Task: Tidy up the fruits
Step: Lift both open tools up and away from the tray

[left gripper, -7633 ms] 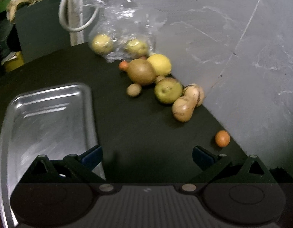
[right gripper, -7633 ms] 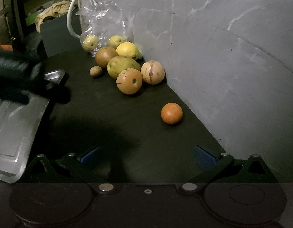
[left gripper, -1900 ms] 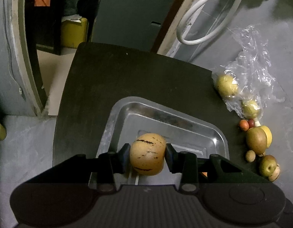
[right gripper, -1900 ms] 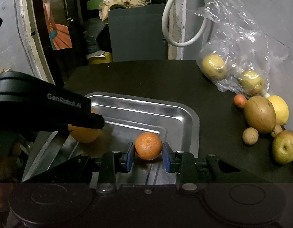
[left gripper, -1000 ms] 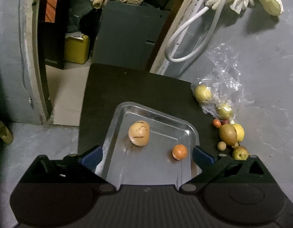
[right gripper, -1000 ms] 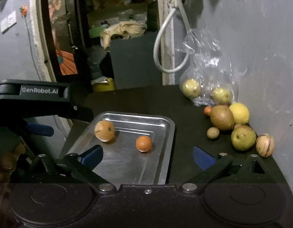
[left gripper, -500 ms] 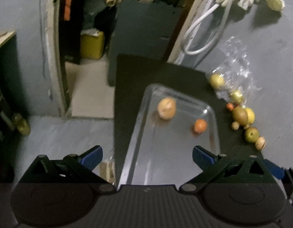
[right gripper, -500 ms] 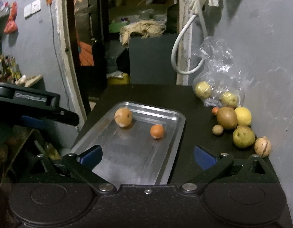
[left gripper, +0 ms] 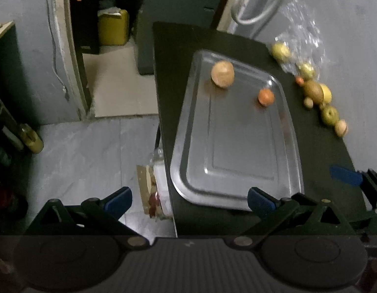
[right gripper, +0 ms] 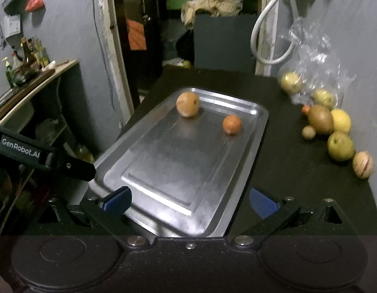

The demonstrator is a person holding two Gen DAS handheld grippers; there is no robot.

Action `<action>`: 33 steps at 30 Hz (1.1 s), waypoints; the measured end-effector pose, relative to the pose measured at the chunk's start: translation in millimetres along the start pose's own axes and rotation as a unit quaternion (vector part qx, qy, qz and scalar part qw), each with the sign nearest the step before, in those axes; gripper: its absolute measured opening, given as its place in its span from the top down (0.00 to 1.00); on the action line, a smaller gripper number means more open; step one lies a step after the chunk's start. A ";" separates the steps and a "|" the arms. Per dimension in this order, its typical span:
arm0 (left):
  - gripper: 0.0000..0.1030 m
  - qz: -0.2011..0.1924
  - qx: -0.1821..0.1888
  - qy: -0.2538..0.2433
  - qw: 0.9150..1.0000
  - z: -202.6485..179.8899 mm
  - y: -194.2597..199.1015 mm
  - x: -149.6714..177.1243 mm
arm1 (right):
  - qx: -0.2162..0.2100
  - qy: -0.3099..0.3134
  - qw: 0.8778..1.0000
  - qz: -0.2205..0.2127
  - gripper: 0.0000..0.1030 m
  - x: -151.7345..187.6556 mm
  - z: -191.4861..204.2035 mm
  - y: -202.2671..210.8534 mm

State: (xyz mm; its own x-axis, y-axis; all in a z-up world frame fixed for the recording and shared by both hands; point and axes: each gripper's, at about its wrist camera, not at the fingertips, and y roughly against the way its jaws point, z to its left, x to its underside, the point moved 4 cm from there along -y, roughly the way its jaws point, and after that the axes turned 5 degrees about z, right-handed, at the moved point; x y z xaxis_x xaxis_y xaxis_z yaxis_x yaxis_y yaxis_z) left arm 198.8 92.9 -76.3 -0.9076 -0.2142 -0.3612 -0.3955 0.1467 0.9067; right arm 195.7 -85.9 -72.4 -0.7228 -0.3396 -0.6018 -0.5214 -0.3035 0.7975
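On the dark table (right gripper: 281, 171) lies a shiny metal tray (right gripper: 252, 141); its long side runs away from the cameras toward the far end of the table, and its short near edge sits just in front of both grippers; two fruits rest in the far part of the tray, well apart from each other; one is a round tan fruit with dark streaks (right gripper: 187, 104) near the far left corner, and the other is a small orange (right gripper: 231, 124) closer to the right rim; the near part of the tray is bare metal

To the right of the tray, by the grey wall (right gripper: 354, 19), more fruits sit in a loose row that runs the same way as the tray; closest is a striped tan fruit (right gripper: 362, 164), then a green pear-like fruit (right gripper: 340, 146), a yellow lemon (right gripper: 341, 120), a big brown fruit (right gripper: 320, 119) with a small brown one (right gripper: 308, 131) just beside it, and a tiny orange-red fruit (right gripper: 305, 109); at the far end a clear plastic bag (right gripper: 315, 56) holds two yellowish fruits (right gripper: 290, 82)

The left gripper (left gripper: 189, 199) is spread wide with nothing between its blue pads, and it hangs over the near left corner of the tray and the floor (left gripper: 90, 146) beside the table; the right gripper (right gripper: 190, 201) is spread wide too and holds nothing, sitting over the near edge of the tray
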 end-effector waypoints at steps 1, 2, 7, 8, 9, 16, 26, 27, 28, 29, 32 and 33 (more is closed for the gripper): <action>0.01 0.005 0.000 -0.005 1.000 -1.3 -1.0 2.1 | -0.003 -0.003 1.000 0.008 0.01 2.8 -0.6 -0.8; 0.01 0.010 0.000 -0.011 1.000 -3.0 -2.3 3.9 | -0.005 -0.006 1.000 0.012 0.01 4.6 -1.6 -1.7; 0.01 0.032 0.003 -0.037 0.999 -12.6 -8.9 11.5 | -0.009 -0.040 0.998 0.044 0.01 17.5 -14.0 -4.7; 0.01 0.036 0.004 -0.042 0.998 -15.1 -10.2 12.9 | -0.008 -0.045 0.998 0.048 0.01 19.9 -16.8 -4.8; 0.01 0.039 0.007 -0.046 0.998 -17.2 -11.7 12.6 | -0.005 -0.048 0.998 0.051 0.01 21.1 -18.5 -5.2; 0.01 0.044 0.019 -0.054 0.997 -28.3 -14.7 12.2 | 0.030 -0.055 0.996 0.064 0.01 30.6 -32.2 -4.4; 0.01 0.033 0.038 -0.083 0.995 -63.3 -19.4 7.5 | 0.065 -0.088 0.992 0.056 0.01 42.7 -58.7 6.2; 0.01 0.031 0.040 -0.085 0.995 -66.7 -19.9 6.6 | 0.069 -0.091 0.992 0.055 0.01 44.1 -62.1 7.4; 0.01 0.030 0.042 -0.086 0.995 -70.7 -20.6 5.8 | 0.073 -0.095 0.991 0.053 0.01 45.9 -65.7 9.0; 0.01 0.028 0.045 -0.088 0.995 -75.3 -21.3 5.2 | 0.077 -0.098 0.991 0.051 0.01 47.4 -69.8 10.7; 0.01 0.025 0.050 -0.095 0.994 -89.7 -24.3 2.8 | 0.089 -0.107 0.989 0.044 0.01 50.3 -79.6 14.2; 0.01 0.026 0.052 -0.098 0.994 -94.8 -25.5 1.7 | 0.094 -0.111 0.989 0.041 0.01 51.2 -84.4 15.8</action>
State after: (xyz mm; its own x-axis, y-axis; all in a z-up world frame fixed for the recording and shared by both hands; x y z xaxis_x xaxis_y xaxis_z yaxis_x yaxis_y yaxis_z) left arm 220.7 -2.8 -79.4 -0.9331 -0.0136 -0.3594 -0.3510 0.2531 0.9015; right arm 188.7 -183.2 -94.2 -0.8367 -0.1465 -0.5277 -0.5173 -0.1050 0.8493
